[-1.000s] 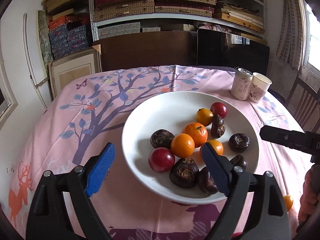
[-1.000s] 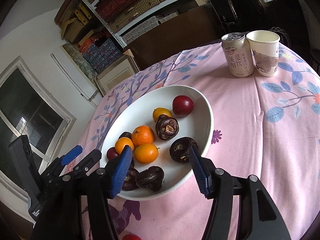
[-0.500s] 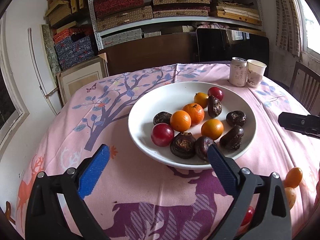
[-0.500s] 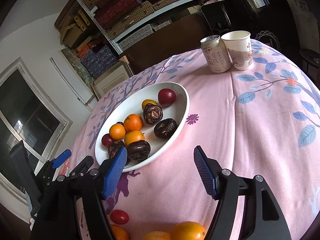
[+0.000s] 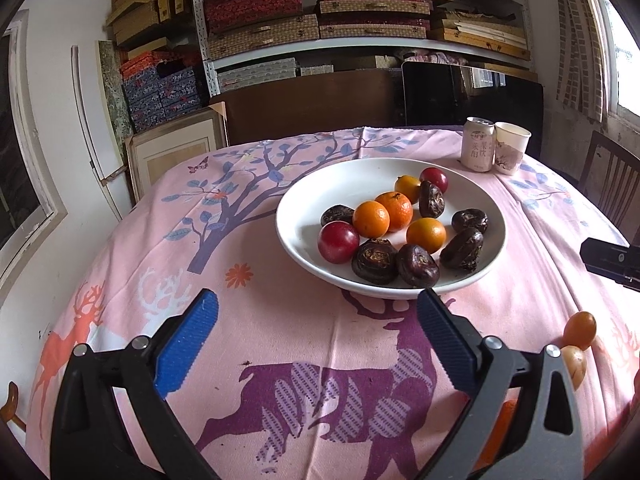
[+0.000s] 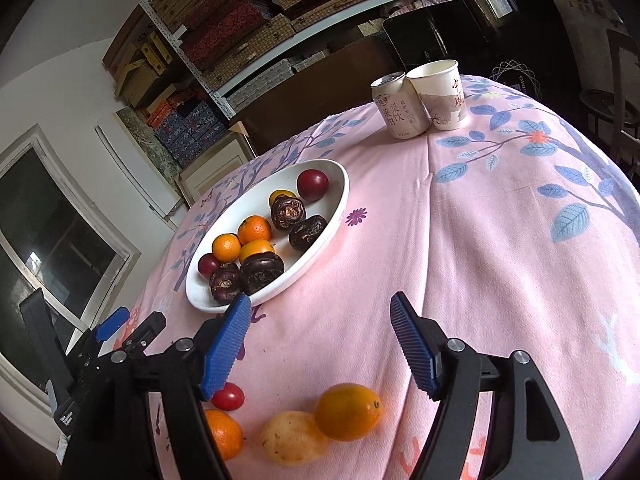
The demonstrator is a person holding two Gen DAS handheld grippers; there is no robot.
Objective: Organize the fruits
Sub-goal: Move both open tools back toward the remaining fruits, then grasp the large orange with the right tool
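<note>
A white plate (image 5: 304, 200) (image 6: 334, 206) on the pink tablecloth holds several oranges, dark water chestnuts and two red plums. My left gripper (image 5: 316, 320) is open and empty, hanging just short of the plate's near rim. My right gripper (image 6: 320, 320) is open and empty, above bare cloth right of the plate. Loose fruit lies near the table's front edge: an orange kumquat (image 6: 347, 412), a pale yellow fruit (image 6: 292, 436), a mandarin (image 6: 224, 432) and a small red fruit (image 6: 228, 396). Two of them show in the left wrist view (image 5: 580, 326).
A drink can (image 5: 477, 148) (image 6: 396, 106) and a paper cup (image 5: 510, 147) (image 6: 440, 94) stand together at the table's far right. A wooden chair (image 5: 612, 184) stands to the right. Shelves with boxes fill the back wall.
Both grippers have pulled back from the plate toward the table's front edge. The loose fruit at the near edge has come into view. Both stayed open.
</note>
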